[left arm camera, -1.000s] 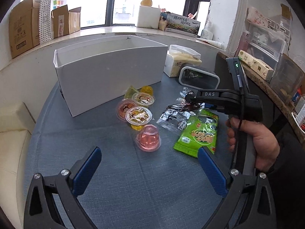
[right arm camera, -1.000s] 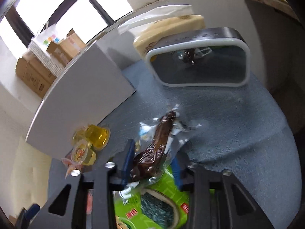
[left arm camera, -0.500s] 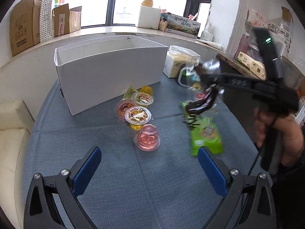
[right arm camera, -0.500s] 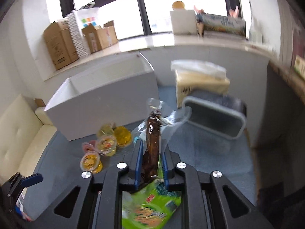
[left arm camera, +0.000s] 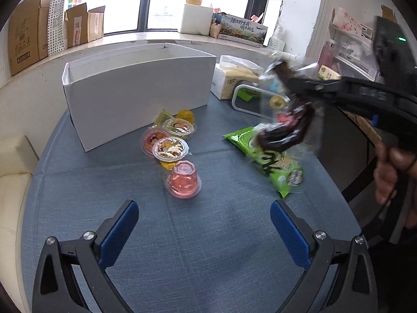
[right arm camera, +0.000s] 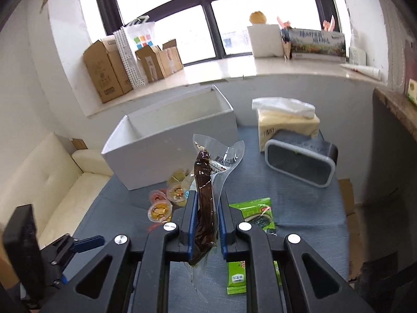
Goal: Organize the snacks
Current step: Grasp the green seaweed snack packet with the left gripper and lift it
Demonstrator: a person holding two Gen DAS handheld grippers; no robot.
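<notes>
Though blur smears its label, my right tool (right arm camera: 206, 217) clamps the dark snack pouch (right arm camera: 206, 195) above the worktop (left arm camera: 208, 234); my left tool (left arm camera: 204, 227) gapes wide.

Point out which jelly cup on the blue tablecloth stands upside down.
The pink jelly cup nearest the left gripper: its base faces up, while the others show printed lids.

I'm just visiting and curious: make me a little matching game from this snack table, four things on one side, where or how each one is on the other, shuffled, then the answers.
Things:
1. dark snack pouch
2. green seaweed packet
3. pink jelly cup
4. white box

States:
A. lying flat on the blue cloth
B. standing open-topped behind the jelly cups
C. clamped in the right gripper, off the table
D. upside down, nearest the open left gripper

Pairs: 1-C, 2-A, 3-D, 4-B
</notes>
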